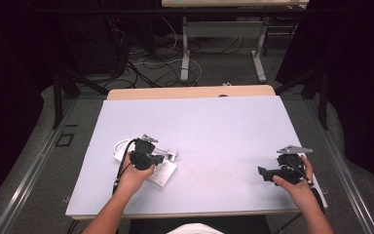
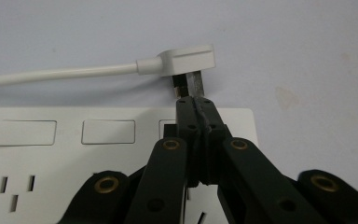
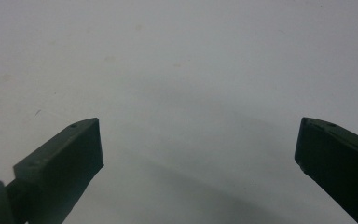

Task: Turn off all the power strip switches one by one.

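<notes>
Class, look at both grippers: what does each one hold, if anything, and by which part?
The left gripper is shut with its tips at a metal prong of the white plug; a firm pinch cannot be confirmed. The right gripper is open and holds nothing.

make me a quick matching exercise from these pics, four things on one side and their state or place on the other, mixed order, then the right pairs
Things:
1. left gripper
2. right gripper
3. white plug
4. power strip

States or places:
A. jaws wide apart over bare table
B. lies flat on the table under the left gripper, sockets facing up
C. jaws closed together, tips at the plug's prongs
D. unplugged, lying just past the strip's edge, cord trailing away

Pairs: 1-C, 2-A, 3-D, 4-B
</notes>
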### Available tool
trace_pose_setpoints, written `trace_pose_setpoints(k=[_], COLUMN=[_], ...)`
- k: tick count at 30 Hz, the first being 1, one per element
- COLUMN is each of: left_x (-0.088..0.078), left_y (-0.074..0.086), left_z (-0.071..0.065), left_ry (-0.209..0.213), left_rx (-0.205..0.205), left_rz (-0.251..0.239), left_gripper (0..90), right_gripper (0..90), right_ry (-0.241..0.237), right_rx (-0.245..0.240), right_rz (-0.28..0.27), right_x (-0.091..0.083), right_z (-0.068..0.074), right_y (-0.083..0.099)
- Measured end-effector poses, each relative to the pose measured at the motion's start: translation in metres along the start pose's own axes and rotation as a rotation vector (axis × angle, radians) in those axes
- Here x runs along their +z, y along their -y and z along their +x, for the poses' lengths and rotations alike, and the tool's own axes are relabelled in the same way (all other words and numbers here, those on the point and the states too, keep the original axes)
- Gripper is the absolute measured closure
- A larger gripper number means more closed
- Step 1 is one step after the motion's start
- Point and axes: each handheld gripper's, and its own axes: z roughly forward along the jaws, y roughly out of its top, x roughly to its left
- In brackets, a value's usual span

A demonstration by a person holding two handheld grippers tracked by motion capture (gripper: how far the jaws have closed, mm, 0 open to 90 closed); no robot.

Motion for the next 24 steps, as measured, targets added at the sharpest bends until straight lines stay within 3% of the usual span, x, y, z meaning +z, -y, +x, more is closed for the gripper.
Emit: trace_pose_setpoints(k=[8,10,13,24], left_x=[0.002,0.005,0.005,0.01], left_y=[0.0,0.0,0.0,0.001], left_z=[-0.004,-0.006,-0.006,-0.008], left_ry=[0.016,0.011,0.018,0.009], left_rx=[0.015,0.015,0.016,0.02], left_rz=[0.017,0.003,0.023,0.025], left_gripper=[90.0,90.0,90.0,90.0], right_gripper=[0.4,0.4,0.4,0.4], right_ry=[-0.004,-0.003,-0.003,-0.003], right_rx=[0.002,0.004,0.005,0.003], right_rz=[0.003,0.003,0.002,0.003], right_x=[0.001,0.001,0.001,0.001], right_z=[0.001,0.001,0.001,0.001], right_y=[0.0,-0.001,-0.001,0.0])
